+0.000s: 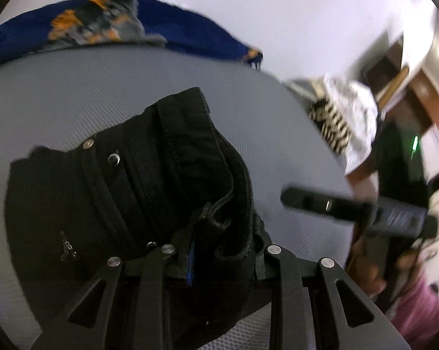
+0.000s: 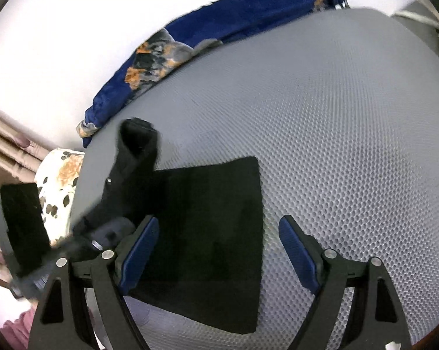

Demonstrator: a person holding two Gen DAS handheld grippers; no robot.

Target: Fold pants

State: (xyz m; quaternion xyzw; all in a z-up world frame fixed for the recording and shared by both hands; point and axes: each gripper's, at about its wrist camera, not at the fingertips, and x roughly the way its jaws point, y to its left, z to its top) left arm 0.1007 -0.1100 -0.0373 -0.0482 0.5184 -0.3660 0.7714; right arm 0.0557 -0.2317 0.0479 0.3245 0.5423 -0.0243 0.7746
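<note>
Black pants (image 2: 207,227) lying flat on the grey mat (image 2: 336,145), long axis running up-down in the right view, waistband end bunched and lifted at left. Left gripper (image 1: 219,258) clamped on that waistband — right gripper (image 2: 219,250) spread wide, holding nothing, above the cloth.

Bright, even indoor light is recorded in both fisheye views; the white wall (image 1: 277,14) is overexposed toward 12 o'clock. Strong barrel distortion and dark vignetting are seen at the rims. Motion blur is marked toward 3 o'clock in the left view.
</note>
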